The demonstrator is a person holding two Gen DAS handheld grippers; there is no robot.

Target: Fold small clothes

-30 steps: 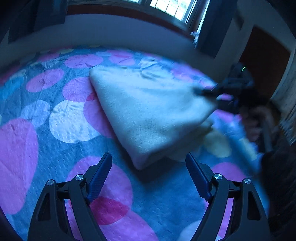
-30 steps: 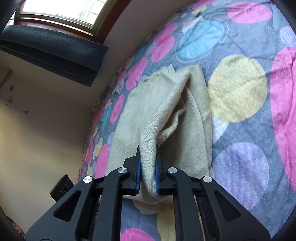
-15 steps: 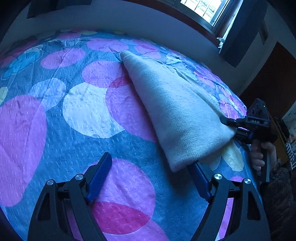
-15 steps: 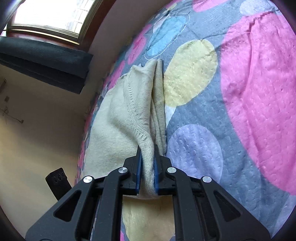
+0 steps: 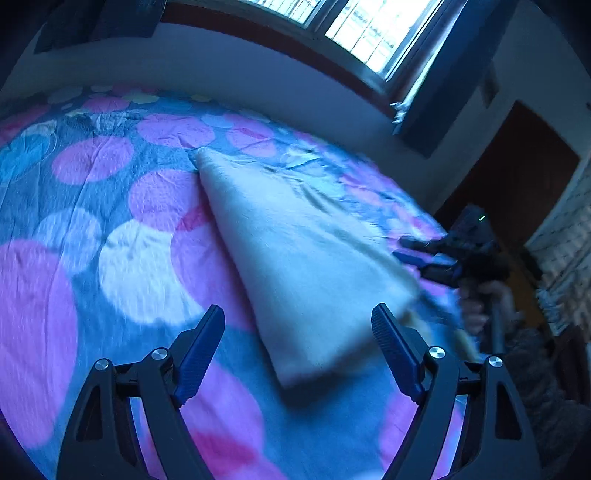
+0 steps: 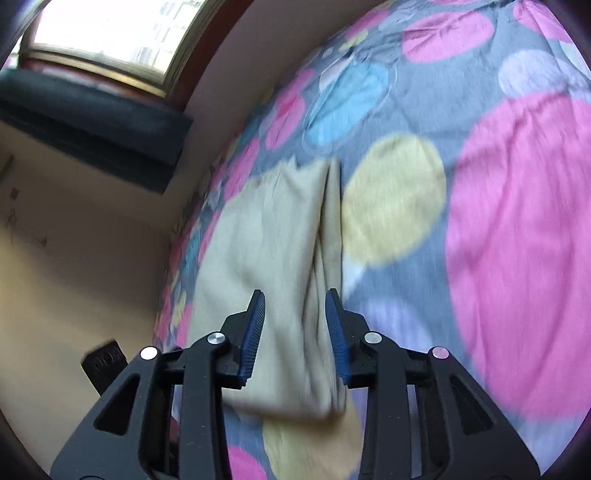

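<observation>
A cream knitted garment (image 5: 299, 258) lies folded on the bedspread, its near corner pointing toward my left gripper (image 5: 297, 325). That gripper hovers just short of the corner, open wide, with nothing between its fingers. In the right wrist view the same garment (image 6: 266, 236) stretches away from my right gripper (image 6: 295, 325). Its jaws are opening, and the garment's folded edge still lies between them, with the pads off the cloth. From the left wrist view my right gripper (image 5: 424, 254) shows at the garment's right corner, held by a hand (image 5: 484, 302).
The bedspread (image 6: 517, 240) is grey with big pink, yellow, blue and white circles and fills both views. A wall and window (image 5: 369, 33) run along its far side. A dark doorway (image 5: 509, 192) stands at the right. A small black object (image 6: 105, 363) sits by the bed's far left edge.
My right gripper's jaws have parted and let go of the garment's edge, which now rests on the bed. My left gripper has drawn back a little from the garment's near corner.
</observation>
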